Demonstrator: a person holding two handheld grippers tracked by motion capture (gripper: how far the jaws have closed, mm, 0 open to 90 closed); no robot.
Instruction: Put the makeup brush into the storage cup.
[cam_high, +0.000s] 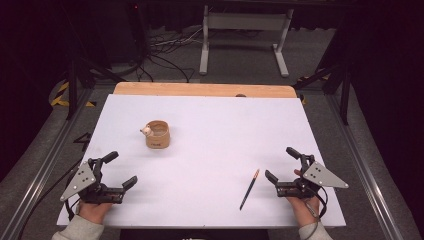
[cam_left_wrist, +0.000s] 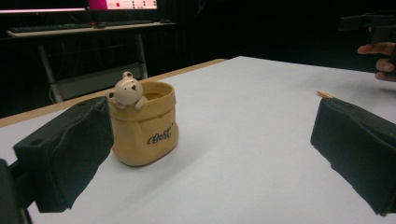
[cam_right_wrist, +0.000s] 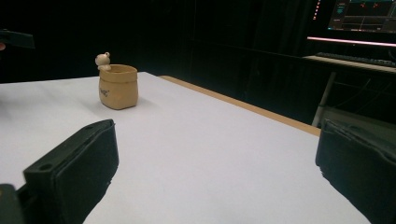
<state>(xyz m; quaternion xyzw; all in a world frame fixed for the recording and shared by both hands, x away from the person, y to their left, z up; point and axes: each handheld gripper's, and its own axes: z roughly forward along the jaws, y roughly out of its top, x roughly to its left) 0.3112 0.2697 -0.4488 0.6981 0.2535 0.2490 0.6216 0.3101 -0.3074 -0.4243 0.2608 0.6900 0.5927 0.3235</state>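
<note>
Pencil (cam_high: 249, 189) beside right gripper (cam_high: 283, 167) from above, pot (cam_right_wrist: 118, 86) ahead

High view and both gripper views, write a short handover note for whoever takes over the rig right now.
Left gripper: open, holding nothing, resting low at the near left of the white table.
Right gripper: open, holding nothing, at the near right.
Tan sack-shaped ceramic cup with a small bear figure on its rim: upright on the left half of the table, ahead of the left gripper, untouched. What it holds cannot be told.
Thin dark pencil with an orange tip: lying flat just left of the right gripper, apart from it.
Done: nothing handled yet.
Left: probably pick up the pencil and stand it in the cup.
</note>
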